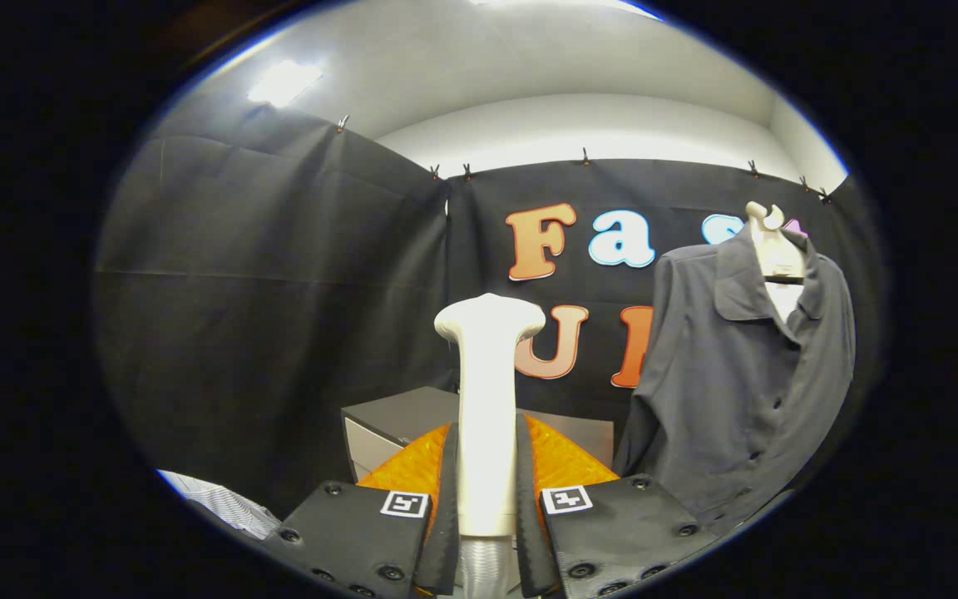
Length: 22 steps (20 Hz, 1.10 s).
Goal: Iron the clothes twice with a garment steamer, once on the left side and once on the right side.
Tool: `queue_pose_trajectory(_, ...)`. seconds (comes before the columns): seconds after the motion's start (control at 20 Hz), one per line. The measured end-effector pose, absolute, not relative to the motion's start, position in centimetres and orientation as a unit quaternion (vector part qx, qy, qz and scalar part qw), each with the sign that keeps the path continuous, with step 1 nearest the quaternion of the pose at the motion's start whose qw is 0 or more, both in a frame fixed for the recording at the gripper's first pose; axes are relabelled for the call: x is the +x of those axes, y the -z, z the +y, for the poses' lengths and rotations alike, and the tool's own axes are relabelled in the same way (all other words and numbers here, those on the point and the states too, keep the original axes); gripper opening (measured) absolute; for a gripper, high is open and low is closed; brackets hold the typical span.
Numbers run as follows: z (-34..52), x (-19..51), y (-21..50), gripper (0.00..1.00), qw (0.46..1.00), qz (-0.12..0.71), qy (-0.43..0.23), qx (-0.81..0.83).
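Both fingers of the gripper (487,499) clamp the upright white garment steamer (487,391); grey shirt (737,374) hangs beyond, to the right.

Your gripper (487,424) has two long, narrow fingers (448,499) that taper toward their tips, with finely toothed strips running down their inner edges. Behind each finger you can see a wedge-shaped panel (566,457) with a faceted, pebbled surface. Each finger rises from a flat, dark plate: the left plate (354,537) and the right plate (624,524), both with rounded corners. Round dark screw heads (332,489) dot the plates along their edges. Near each plate's inner corner sits a square black-and-white marker (405,503), one per side. Both fingers press against the white garment steamer (487,391).
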<state>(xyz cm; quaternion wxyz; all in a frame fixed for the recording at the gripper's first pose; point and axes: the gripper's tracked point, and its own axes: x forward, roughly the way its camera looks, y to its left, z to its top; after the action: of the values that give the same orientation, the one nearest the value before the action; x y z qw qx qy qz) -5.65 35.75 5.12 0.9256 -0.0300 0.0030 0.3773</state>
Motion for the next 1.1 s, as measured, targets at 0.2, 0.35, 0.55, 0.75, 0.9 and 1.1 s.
queue_pose_trajectory(0.2, 31.2, -6.3, -5.7, 0.36, 0.940, -0.022, -0.338, -0.027)
queue_pose_trajectory(0.35, 27.4, -6.6, -5.6, 0.36, 0.952, -0.031, -0.305, -0.017)
queue_pose_trajectory(0.55, 22.5, -5.6, -4.7, 0.36, 0.967, -0.044, -0.252, -0.014)
queue_pose_trajectory(0.75, 18.4, -4.7, -2.9, 0.36, 0.978, -0.031, -0.206, -0.007)
queue_pose_trajectory(0.9, 15.7, -3.3, -1.7, 0.36, 0.985, -0.027, -0.168, 0.000)
queue_pose_trajectory(1.1, 13.6, -1.1, -1.5, 0.36, 0.990, -0.038, -0.139, -0.013)
